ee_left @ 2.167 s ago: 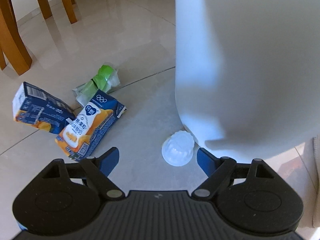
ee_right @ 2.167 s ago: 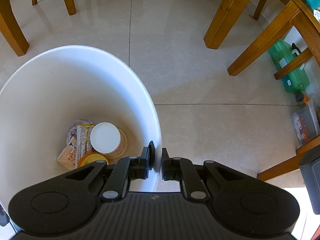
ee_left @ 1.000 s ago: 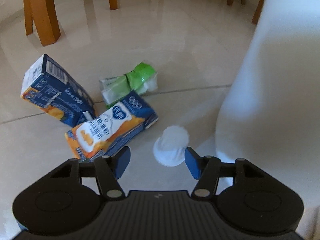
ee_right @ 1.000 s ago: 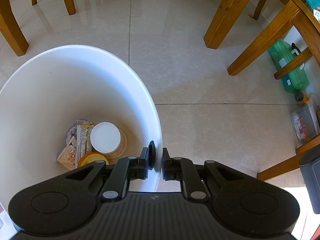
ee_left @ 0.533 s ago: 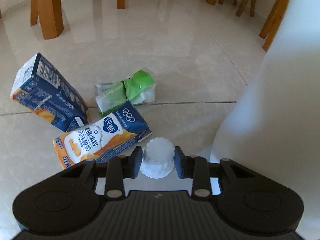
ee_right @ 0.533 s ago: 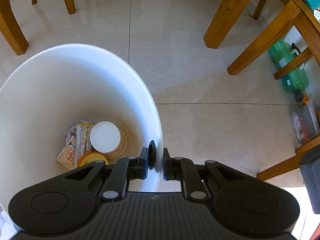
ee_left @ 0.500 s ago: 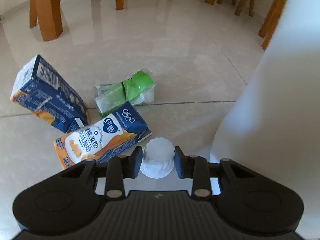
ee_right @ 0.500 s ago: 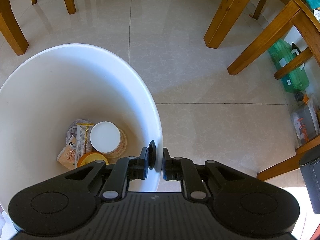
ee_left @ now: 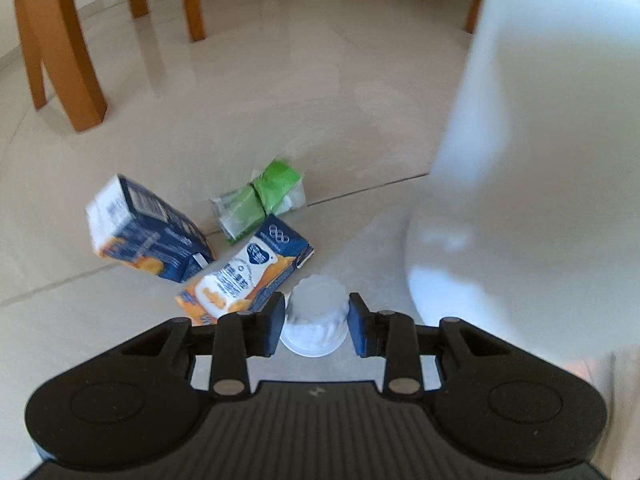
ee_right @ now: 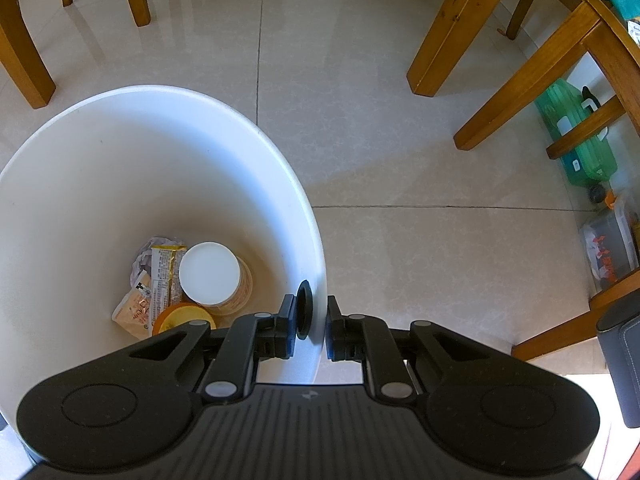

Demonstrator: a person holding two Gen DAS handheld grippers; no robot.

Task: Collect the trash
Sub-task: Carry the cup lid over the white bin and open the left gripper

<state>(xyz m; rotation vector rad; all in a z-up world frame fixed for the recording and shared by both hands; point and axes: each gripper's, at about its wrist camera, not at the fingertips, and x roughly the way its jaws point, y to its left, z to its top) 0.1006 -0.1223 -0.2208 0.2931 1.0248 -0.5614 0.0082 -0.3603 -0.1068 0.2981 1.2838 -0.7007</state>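
Gripping a small fluted white plastic cup (ee_left: 316, 318) between the blue pads of my left gripper (ee_left: 315, 322), I am holding it upside down with its wide rim toward the camera, both pads pressing on its sides. To the left of it on the tiled floor (ee_left: 280, 92), a dark blue carton (ee_left: 140, 236) is lying tilted, an orange and blue carton (ee_left: 244, 276) is lying flat just beside my left finger, and a crumpled green wrapper (ee_left: 262, 198) is sitting behind them. To the right, the white trash bin (ee_left: 532, 160) is filling that side of my left view, its outer wall close by the cup. With my right gripper (ee_right: 312, 320) I am pinching the bin's rim (ee_right: 318, 280), one finger inside the wall and one outside, the gap between them narrow. Down in the bin, a paper cup with a white lid (ee_right: 212, 276), an orange lid (ee_right: 182, 316) and some snack wrappers (ee_right: 156, 280) are lying on the bottom. Wooden chair legs (ee_right: 448, 28) are standing on the tiles to the right
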